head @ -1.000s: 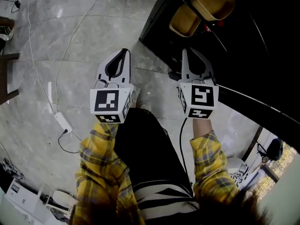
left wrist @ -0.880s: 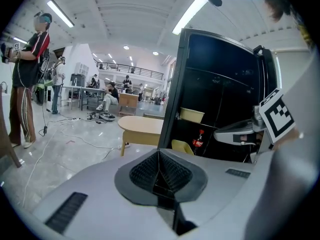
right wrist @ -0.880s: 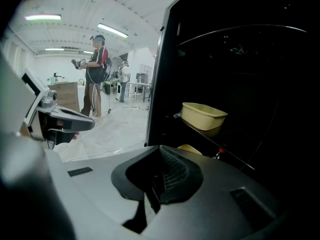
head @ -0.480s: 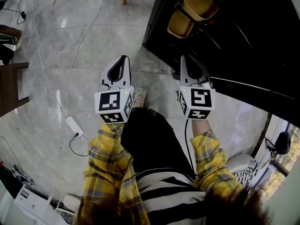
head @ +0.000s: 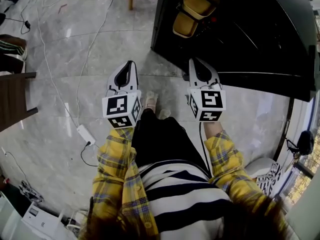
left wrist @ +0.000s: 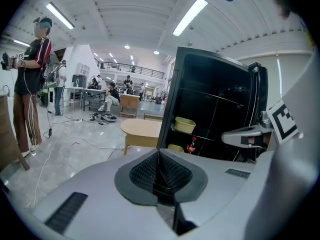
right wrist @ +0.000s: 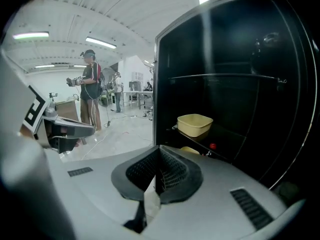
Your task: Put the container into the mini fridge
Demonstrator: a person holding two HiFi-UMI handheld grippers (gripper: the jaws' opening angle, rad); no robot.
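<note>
1. left gripper (left wrist: 159, 155): fingers pressed together, nothing between them.
2. right gripper (right wrist: 159, 153): fingers closed tip to tip, also empty; it is held level with the left one, with a gap between the two.
3. fridge (right wrist: 225, 54): its dark inside is exposed, just ahead of the right fingers and ahead-right of the left fingers.
4. container (right wrist: 195, 124): a yellow tub on a fridge shelf beyond the right fingertips, apart from both grippers.
5. second tub (head: 186, 25): on the shelf below it, with a red-capped bottle (left wrist: 192, 146) beside it.
6. white cable (head: 46, 64): on the floor, left of the left fingers.
</note>
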